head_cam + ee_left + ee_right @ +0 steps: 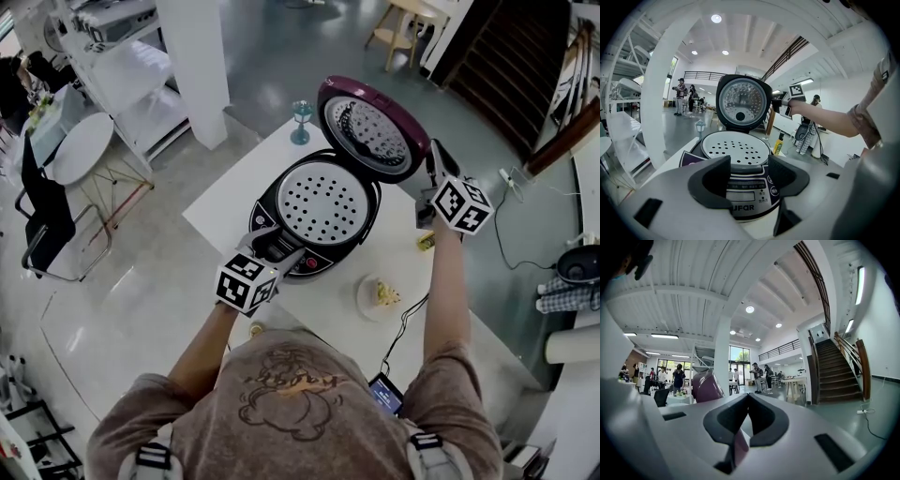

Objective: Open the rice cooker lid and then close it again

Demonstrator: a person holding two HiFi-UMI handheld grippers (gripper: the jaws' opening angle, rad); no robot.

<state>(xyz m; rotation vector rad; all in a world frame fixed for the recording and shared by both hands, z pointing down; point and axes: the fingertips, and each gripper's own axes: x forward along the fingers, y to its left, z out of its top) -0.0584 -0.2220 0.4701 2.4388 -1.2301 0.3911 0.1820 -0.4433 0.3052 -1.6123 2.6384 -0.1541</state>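
L gripper [272,246] tilts down at the front of the rice cooker [314,216]; fingers [712,180] wide apart w/ the control panel between, gripping nothing. R gripper [434,152] level, just beside the upright lid [370,127]; fingers [766,420] closed, empty. Cooker on counter [234,202].

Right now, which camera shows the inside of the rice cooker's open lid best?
The left gripper view: the lid stands upright, its metal inner face turned squarely to the camera. The head view shows that face from above, at a slant. The right gripper view catches only a piece of its purple outer shell.
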